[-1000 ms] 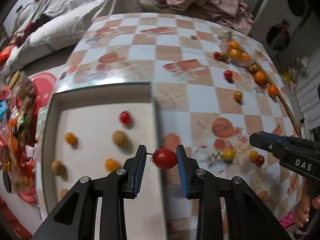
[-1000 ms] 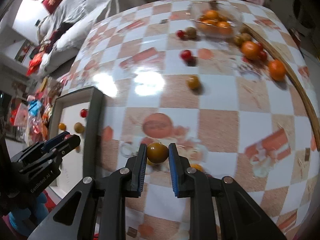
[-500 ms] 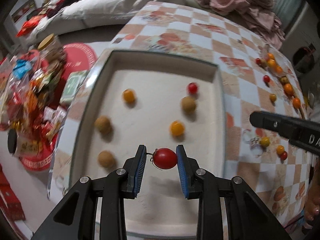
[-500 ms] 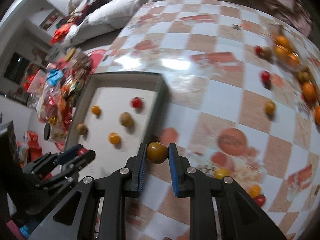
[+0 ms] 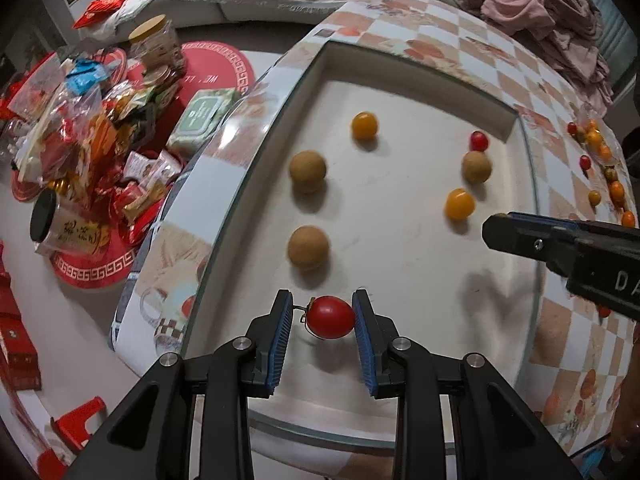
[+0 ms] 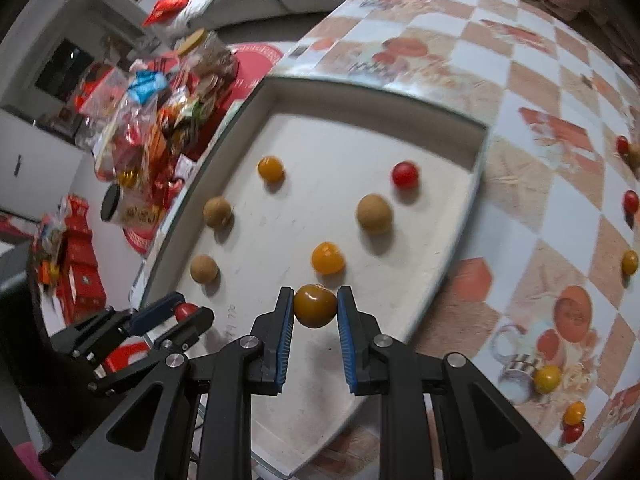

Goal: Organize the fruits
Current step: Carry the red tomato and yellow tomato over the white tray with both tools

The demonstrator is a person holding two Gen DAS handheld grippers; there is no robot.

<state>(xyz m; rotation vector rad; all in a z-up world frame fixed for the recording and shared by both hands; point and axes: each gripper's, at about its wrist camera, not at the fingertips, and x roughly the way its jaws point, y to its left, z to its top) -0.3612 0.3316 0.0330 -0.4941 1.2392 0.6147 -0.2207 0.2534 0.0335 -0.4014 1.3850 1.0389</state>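
— Starting with the big things: what sits under your tongs?

— Below both of mine is the white tray, set on the checkered table. On its floor lie three brown round fruits, two orange cherry tomatoes and one small red cherry tomato, all apart from one another. More small fruits are scattered on the table beyond the tray's far right side.

— And your left gripper?

— My left gripper is over the near part of the tray, jaws closed down on a red cherry tomato. It sits between the blue pads, its stem end toward the left pad. A brown round fruit lies just beyond the tips.

— The right one?

— My right gripper is pinched tight on a dark amber tomato, gripped by both pads near the tips. It hangs over the tray's near right part, with an orange cherry tomato just past it.
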